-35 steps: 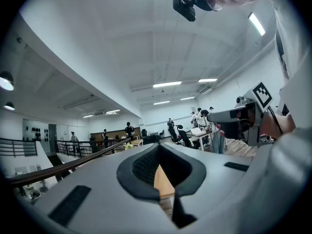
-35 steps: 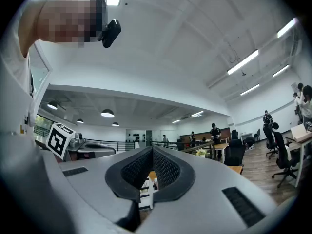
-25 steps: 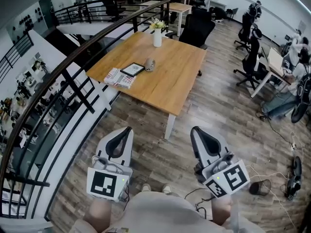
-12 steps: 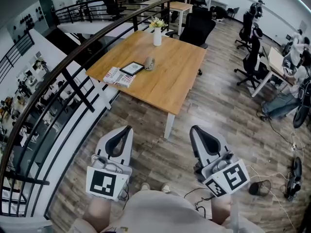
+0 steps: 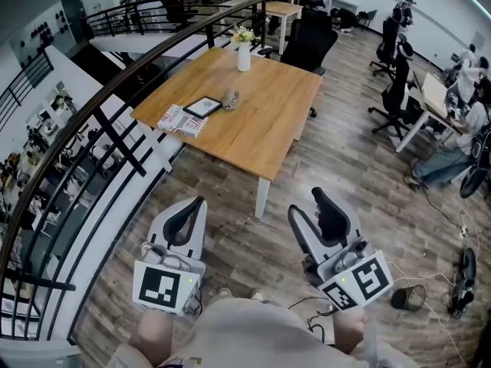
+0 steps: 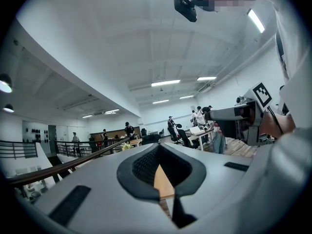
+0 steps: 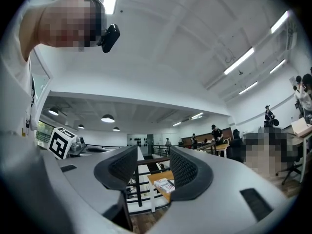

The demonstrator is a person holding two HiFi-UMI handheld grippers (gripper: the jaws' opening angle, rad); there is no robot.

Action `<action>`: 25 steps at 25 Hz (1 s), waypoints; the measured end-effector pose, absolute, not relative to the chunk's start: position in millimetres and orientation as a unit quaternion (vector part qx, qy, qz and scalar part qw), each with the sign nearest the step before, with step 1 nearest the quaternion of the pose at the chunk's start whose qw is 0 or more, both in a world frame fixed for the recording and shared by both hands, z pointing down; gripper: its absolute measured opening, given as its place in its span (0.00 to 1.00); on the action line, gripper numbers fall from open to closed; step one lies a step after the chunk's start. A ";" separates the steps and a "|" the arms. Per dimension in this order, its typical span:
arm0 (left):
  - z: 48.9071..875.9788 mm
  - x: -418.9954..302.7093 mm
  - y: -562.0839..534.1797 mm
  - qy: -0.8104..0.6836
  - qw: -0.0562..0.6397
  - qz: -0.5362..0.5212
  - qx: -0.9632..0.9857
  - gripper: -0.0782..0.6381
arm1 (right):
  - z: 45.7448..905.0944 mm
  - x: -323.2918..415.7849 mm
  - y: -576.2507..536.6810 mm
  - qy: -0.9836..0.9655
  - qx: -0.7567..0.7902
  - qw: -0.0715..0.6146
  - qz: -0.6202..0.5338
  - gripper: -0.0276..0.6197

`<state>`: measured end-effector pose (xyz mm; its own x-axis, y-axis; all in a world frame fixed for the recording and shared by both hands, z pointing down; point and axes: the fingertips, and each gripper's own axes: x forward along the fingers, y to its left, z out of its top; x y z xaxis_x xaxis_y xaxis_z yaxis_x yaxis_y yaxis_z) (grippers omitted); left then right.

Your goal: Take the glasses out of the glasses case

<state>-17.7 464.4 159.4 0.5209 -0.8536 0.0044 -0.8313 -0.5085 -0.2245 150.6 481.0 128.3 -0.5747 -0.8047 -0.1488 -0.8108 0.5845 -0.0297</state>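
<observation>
A small grey glasses case point(image 5: 229, 96) lies shut on the wooden table point(image 5: 261, 121), well ahead of both grippers. No glasses show. My left gripper point(image 5: 189, 218) is held low over the floor short of the table, jaws shut and empty; in the left gripper view its tips point(image 6: 158, 152) meet, with a strip of the table point(image 6: 164, 185) showing beneath them. My right gripper point(image 5: 308, 207) is beside it. Its jaws are opening and nothing is between them. In the right gripper view point(image 7: 153, 167) the table corner point(image 7: 157, 177) shows through the gap.
On the table are a book point(image 5: 182, 119), a tablet point(image 5: 202, 106) and a white vase of flowers point(image 5: 244, 52). A black railing point(image 5: 115, 121) runs along the left. An office chair point(image 5: 307, 41) stands behind the table; desks and seated people are at right. Cables point(image 5: 430, 282) lie on the floor.
The right gripper's jaws have gone from shut to spread apart. Both grippers have edged forward toward the table. The left gripper's jaws stay shut.
</observation>
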 end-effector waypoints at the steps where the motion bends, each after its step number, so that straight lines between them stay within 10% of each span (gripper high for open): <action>1: 160.4 -14.4 464.0 0.487 0.100 -0.057 -0.866 0.13 | 129.8 154.1 480.9 0.888 -0.454 0.073 0.022 0.39; 25: 205.2 -28.8 305.3 0.487 0.104 -0.058 -0.865 0.13 | 186.1 139.3 324.8 0.893 -0.448 0.044 0.007 0.39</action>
